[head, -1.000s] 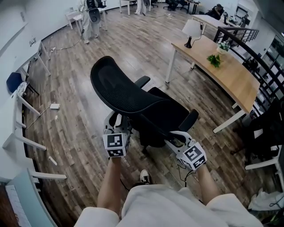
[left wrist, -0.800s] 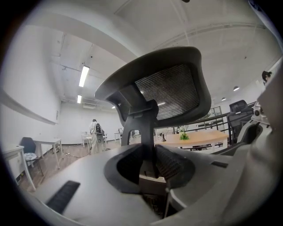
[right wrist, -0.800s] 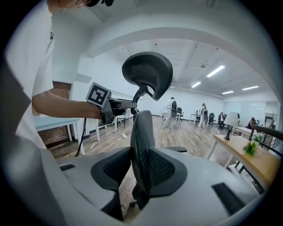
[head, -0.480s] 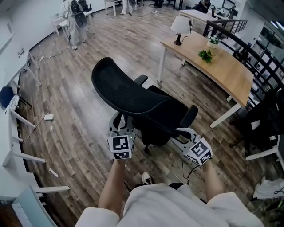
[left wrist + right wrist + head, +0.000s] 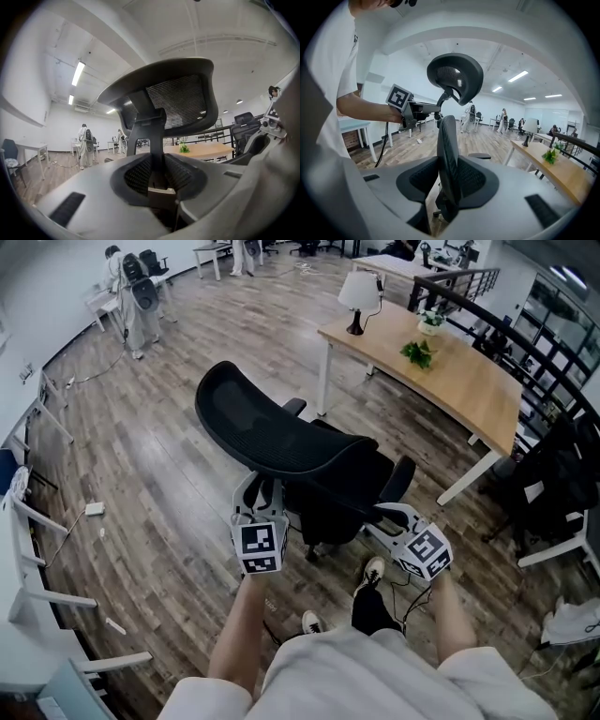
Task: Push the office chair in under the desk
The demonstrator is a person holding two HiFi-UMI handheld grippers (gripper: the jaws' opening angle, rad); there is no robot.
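My left tongs (image 5: 262,498) and right tongs (image 5: 380,515) grip the office chair (image 5: 281,442) by its back to push it under the far surface (image 5: 450,381).

Grey-brown wood-plank floor (image 5: 169,456), big open room. Black mesh office chair (image 5: 309,460) stands on it mid-view, near the corner of a long light-wood table (image 5: 469,390) on white legs, apart from it and not under it. On the table: white-shaded lamp (image 5: 357,292) with a dark base at the far end, green leafy plant (image 5: 415,353) a little nearer, and a second potted plant (image 5: 431,322) at the far edge. On the floor at left: small white box (image 5: 94,509) with a thin cable running off it. The person's shoes (image 5: 311,622) are on the floor just behind the chair.
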